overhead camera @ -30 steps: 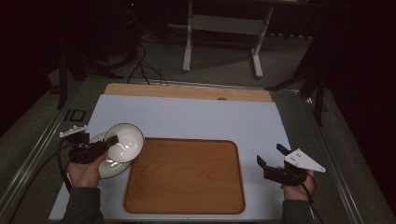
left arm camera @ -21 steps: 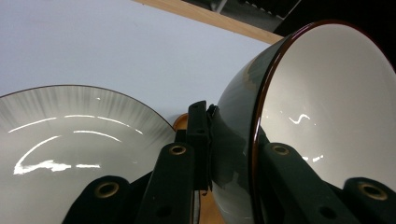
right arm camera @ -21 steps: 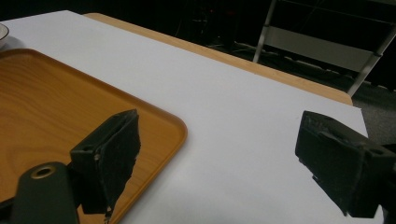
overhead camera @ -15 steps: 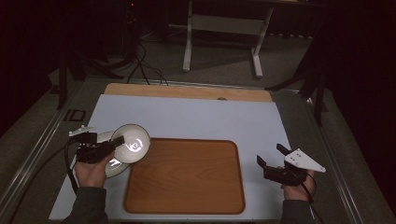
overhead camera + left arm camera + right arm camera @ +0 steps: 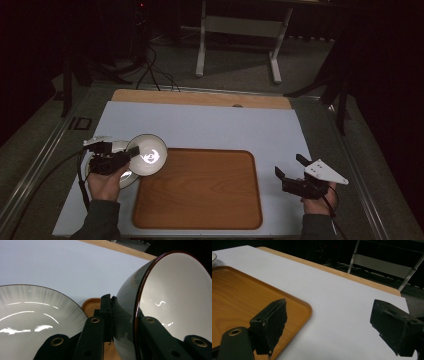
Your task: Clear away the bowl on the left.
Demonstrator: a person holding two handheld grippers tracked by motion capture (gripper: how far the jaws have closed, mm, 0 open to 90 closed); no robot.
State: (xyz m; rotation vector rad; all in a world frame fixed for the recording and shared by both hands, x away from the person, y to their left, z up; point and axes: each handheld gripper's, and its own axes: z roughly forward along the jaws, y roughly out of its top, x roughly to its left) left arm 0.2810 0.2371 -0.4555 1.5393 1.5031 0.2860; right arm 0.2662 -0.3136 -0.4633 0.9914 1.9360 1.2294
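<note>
My left gripper (image 5: pixel 127 156) is shut on the rim of a white bowl (image 5: pixel 148 155) with a dark outside and a red-brown edge. It holds the bowl tilted on its side above the table's left part. In the left gripper view one jaw presses the bowl's (image 5: pixel 172 297) outer wall and the other sits inside; the left gripper (image 5: pixel 125 315) clamps the rim. A white ribbed plate (image 5: pixel 125 179) (image 5: pixel 30 312) lies just below and left of the bowl. The wooden tray (image 5: pixel 200 187) fills the table's middle. My right gripper (image 5: pixel 291 169) (image 5: pixel 332 325) stands open and holds nothing, right of the tray.
A pale blue mat (image 5: pixel 210 125) covers the table, with a wooden strip (image 5: pixel 200 97) along its far edge. The tray's corner (image 5: pixel 297 307) lies beside the right gripper's left jaw. A metal stand (image 5: pixel 240 30) and cables lie on the floor beyond the table.
My left gripper has carried the bowl slightly to the right, toward the tray's left edge, tipping it further onto its side. The right gripper has not moved.
</note>
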